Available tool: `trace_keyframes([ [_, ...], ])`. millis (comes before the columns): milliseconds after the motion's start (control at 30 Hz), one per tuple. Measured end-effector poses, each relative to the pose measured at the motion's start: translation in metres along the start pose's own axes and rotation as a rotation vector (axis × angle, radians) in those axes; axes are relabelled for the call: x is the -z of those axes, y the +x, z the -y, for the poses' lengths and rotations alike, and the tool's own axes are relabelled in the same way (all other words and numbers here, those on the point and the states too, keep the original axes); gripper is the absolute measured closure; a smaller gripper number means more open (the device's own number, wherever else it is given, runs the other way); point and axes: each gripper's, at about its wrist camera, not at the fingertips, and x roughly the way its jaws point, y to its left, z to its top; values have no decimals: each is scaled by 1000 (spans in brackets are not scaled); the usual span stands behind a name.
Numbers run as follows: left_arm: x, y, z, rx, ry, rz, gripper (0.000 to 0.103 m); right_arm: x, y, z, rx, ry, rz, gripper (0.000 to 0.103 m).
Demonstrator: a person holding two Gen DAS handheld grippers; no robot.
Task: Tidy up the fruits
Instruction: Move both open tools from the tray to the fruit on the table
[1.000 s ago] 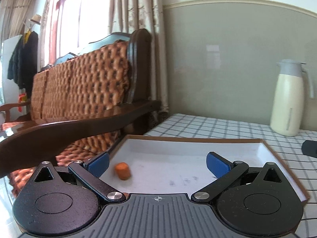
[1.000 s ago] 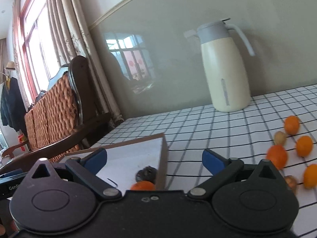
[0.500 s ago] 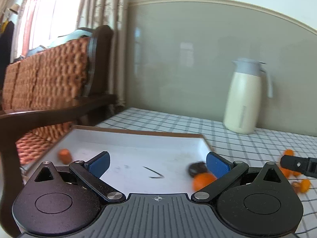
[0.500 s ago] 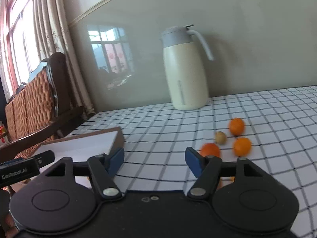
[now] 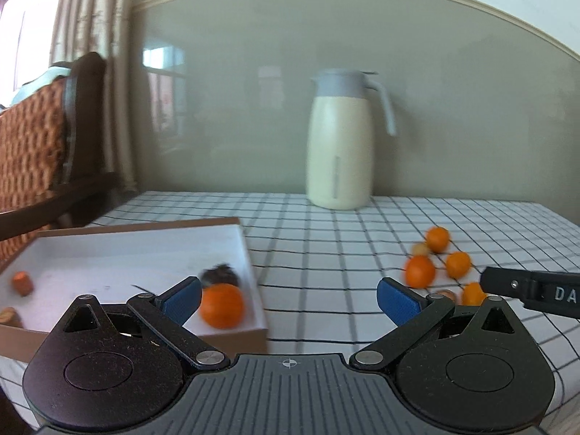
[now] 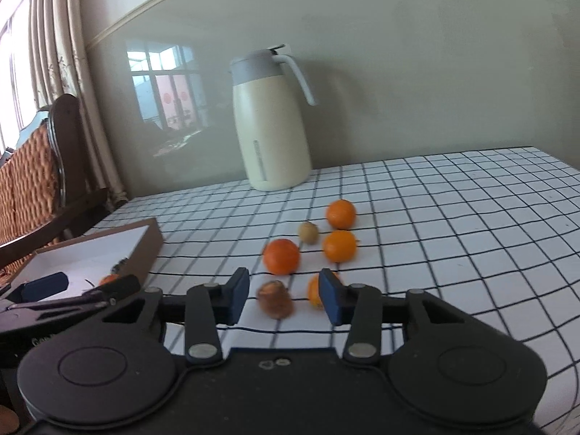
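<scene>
Several small fruits lie loose on the checked tablecloth (image 6: 435,217) — three oranges (image 6: 281,256) and a pale round fruit (image 6: 308,232) in a close cluster, with a brown fruit (image 6: 274,299) nearer the camera. The right gripper (image 6: 284,295) is closing, the brown fruit in line between its blue pads though not pressed by them; a fourth orange (image 6: 314,290) peeks from behind the right pad. The left gripper (image 5: 289,299) hangs with its jaws wide apart and nothing between them, over the near corner of a shallow white-lined box (image 5: 250,257). Inside that box sit an orange (image 5: 222,305), a dark fuzzy fruit (image 5: 219,275) just behind it, and — at the far left — a small orange piece (image 5: 22,283). A cream thermos jug (image 6: 270,123) stands by the wall.
</scene>
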Motion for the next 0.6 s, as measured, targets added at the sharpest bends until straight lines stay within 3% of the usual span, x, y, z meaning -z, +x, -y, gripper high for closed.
trace_keyframes([
  [67,1,3,9,15,17,-7,10,2,-1,5,14,0,-7,73],
  [167,4,9,21,45,22,-33,13,4,1,13,33,6,-21,77],
  [267,6,14,33,76,33,-57,31,5,1,19,36,16,-32,81],
  [600,13,27,71,147,64,-90,43,2,10,33,8,55,-45,85],
])
